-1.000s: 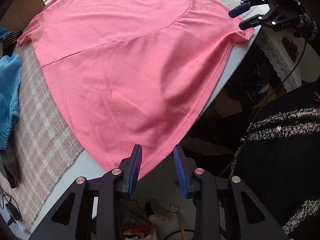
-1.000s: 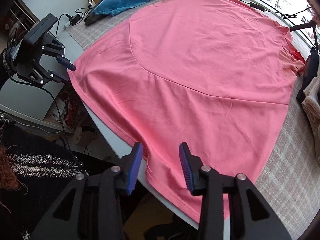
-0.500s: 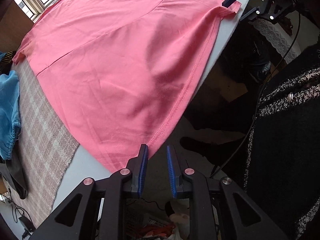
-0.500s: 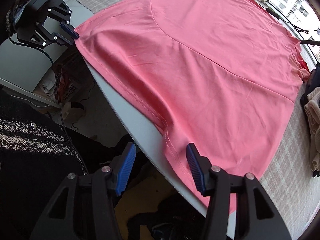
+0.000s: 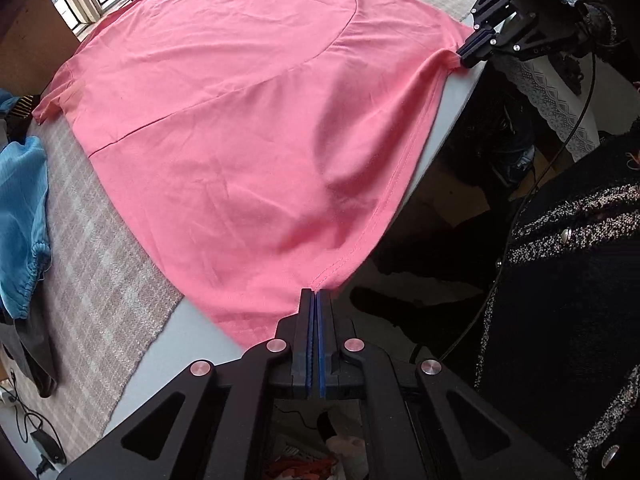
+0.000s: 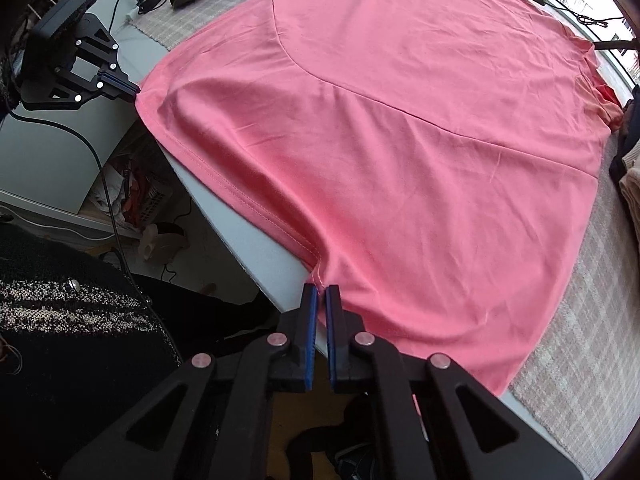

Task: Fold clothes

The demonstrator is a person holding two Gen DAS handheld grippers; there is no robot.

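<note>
A large pink garment (image 5: pixel 248 120) lies spread flat over the table, its stitched hem running along the near edge. My left gripper (image 5: pixel 316 294) is shut on the hem's left corner, and the cloth there is lifted a little. In the right wrist view the same pink garment (image 6: pixel 400 128) fills the table, and my right gripper (image 6: pixel 320 290) is shut on the hem's other corner. Each gripper also shows in the other's view: the right gripper (image 5: pixel 478 46) at the far corner, the left gripper (image 6: pixel 126 88) likewise, both pinching pink cloth.
A checked grey-beige tablecloth (image 5: pixel 100 240) covers the table. Blue clothing (image 5: pixel 20 216) lies at its left end, folded beige items (image 6: pixel 630 184) at the right end. A person in a black tweed jacket (image 5: pixel 580 280) stands at the table's edge (image 6: pixel 256 252). Cables and a basket sit below.
Both grippers have closed onto the hem's corners. The left one went from half open to shut and lifted slightly; the right one snapped shut from wide open.
</note>
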